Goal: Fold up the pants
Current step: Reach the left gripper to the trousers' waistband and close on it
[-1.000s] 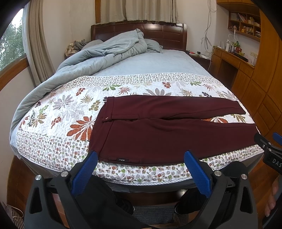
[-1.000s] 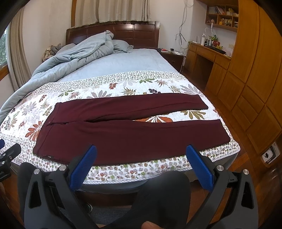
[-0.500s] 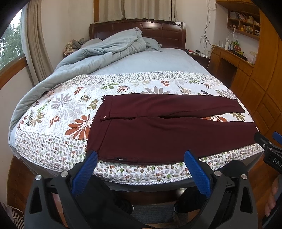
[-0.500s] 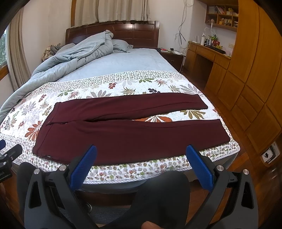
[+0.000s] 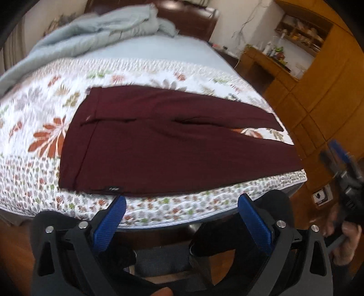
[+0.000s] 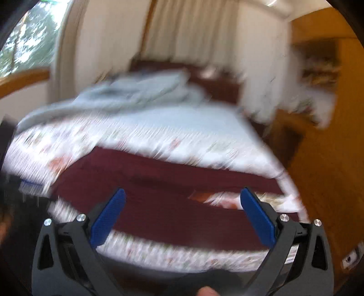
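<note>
Dark maroon pants [image 5: 173,141] lie flat across the foot of the bed on a floral quilt [image 5: 41,127], waistband to the left and both legs running right, slightly parted. My left gripper [image 5: 182,200] is open and empty, hovering just short of the near waistband edge. In the blurred right wrist view, the pants [image 6: 163,200] fill the middle, and my right gripper [image 6: 182,193] stands open over the near leg with nothing between its fingers. The right gripper [image 5: 341,164] also shows at the far right of the left wrist view, held by a hand.
A crumpled pale blue duvet [image 5: 95,29] lies at the head of the bed by the dark headboard [image 5: 188,16]. Wooden cabinets [image 5: 329,86] and a cluttered desk [image 5: 273,61] line the right side. The person's dark-clad legs [image 5: 268,216] stand at the bed's foot.
Both grippers have swung in toward the bed and pants. The right wrist view is now heavily motion-blurred and much closer over the near leg. The pants lie unchanged.
</note>
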Demonstrator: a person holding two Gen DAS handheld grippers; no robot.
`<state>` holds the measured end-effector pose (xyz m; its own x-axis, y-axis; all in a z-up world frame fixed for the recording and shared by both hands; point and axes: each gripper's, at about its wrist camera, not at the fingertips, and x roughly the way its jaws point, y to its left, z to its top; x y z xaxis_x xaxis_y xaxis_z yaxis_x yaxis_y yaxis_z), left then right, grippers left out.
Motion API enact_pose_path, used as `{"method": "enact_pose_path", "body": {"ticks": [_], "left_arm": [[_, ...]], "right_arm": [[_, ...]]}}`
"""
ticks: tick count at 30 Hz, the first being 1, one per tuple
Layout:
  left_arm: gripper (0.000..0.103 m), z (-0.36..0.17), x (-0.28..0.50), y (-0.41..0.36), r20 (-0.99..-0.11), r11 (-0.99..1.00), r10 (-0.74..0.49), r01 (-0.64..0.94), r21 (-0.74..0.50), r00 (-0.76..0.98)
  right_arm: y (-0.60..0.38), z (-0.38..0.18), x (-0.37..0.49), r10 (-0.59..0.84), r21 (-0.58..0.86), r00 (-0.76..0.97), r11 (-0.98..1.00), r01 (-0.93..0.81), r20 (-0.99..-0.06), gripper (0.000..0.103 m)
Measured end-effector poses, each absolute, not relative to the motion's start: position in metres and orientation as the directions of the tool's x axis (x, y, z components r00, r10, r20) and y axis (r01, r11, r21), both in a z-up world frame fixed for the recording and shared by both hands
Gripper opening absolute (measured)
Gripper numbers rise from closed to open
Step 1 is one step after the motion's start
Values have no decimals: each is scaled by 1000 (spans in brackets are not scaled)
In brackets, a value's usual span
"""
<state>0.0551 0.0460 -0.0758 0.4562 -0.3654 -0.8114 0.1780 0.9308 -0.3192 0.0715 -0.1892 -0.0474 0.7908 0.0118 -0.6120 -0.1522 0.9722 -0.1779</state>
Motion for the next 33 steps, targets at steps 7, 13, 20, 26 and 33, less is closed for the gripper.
{"method": "enact_pose_path", "body": {"ticks": [7,13,20,26,33], "left_arm": [[99,-102,131,138,-846,948,-311,74,-310,434],[99,-106,217,210,-800,907,-359,-22,-420,481],[99,-123,330,229,-825,922,-339,-13,-387,453],[99,-165,406,236,-841,919,-368,15,-395,397],[99,-217,451,227,-821,856,-518,147,-496,241]], "right_arm": [[-208,-70,116,94,-72,683,975,-211,-725,101],[-217,-89,135,86,-16,643,988,-151,-761,101],[-210,-130,148,81,-10,576,988,-154,-813,101],[-213,-151,167,82,23,530,993,-117,-844,101],[-211,-170,188,70,29,488,995,-91,-870,101]]}}
